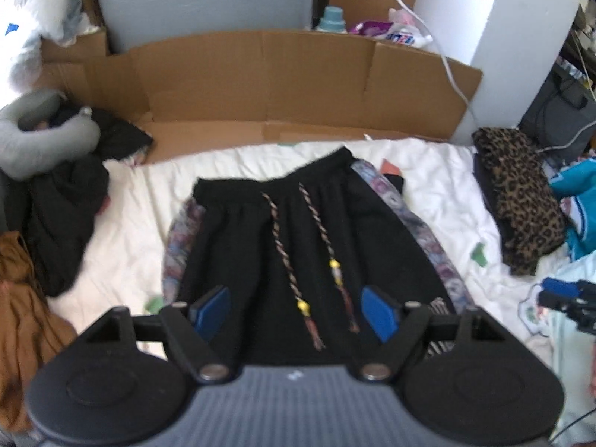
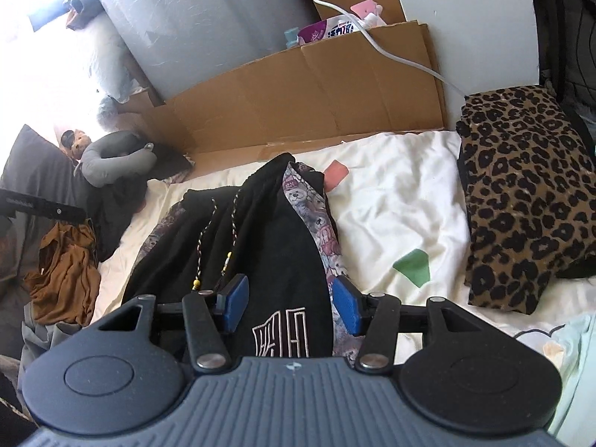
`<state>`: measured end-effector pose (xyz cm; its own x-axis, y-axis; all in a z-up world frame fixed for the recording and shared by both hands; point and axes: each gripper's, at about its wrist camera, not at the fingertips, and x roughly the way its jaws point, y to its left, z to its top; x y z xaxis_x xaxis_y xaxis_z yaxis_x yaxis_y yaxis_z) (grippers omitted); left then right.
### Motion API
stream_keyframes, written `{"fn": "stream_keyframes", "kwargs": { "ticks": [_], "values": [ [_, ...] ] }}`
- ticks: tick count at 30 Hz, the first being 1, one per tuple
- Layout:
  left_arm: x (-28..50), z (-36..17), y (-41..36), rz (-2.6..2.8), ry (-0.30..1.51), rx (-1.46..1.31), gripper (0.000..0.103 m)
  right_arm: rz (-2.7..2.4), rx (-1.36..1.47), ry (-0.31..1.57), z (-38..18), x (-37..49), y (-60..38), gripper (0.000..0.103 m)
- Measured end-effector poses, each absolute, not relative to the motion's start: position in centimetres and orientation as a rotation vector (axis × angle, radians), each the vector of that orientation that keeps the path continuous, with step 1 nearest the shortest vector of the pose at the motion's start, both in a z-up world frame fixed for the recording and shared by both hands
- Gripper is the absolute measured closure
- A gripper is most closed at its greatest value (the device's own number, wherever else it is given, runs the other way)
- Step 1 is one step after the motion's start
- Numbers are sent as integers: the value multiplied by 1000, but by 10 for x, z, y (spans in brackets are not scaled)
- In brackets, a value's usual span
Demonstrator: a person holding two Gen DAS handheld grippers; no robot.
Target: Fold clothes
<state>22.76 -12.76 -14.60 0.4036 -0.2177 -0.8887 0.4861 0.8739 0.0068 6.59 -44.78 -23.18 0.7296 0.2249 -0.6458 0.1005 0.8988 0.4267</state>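
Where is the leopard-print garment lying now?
The leopard-print garment lies at the right edge of the white bedding in both views, right of the black shorts and below the cardboard.

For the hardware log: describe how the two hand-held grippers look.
The left hand-held gripper and right hand-held gripper look identical: blue rectangular finger pads on black linkage arms with silver pivot pins, two round black discs, and a ribbed grey body. No cables or sleeves show.
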Motion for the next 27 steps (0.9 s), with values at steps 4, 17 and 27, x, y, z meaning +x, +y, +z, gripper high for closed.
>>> {"fn": "stream_keyframes", "kwargs": {
  "ticks": [4,17,27],
  "values": [
    [203,-151,-135,-392,1081,230,23,67,500,777,-243,54,-450,46],
    [135,-270,-137,-323,1270,24,24,-16,566,927,-312,20,-471,46],
    [91,-335,-116,-366,1413,115,28,25,597,1074,-356,17,-456,46]
  ]
}}
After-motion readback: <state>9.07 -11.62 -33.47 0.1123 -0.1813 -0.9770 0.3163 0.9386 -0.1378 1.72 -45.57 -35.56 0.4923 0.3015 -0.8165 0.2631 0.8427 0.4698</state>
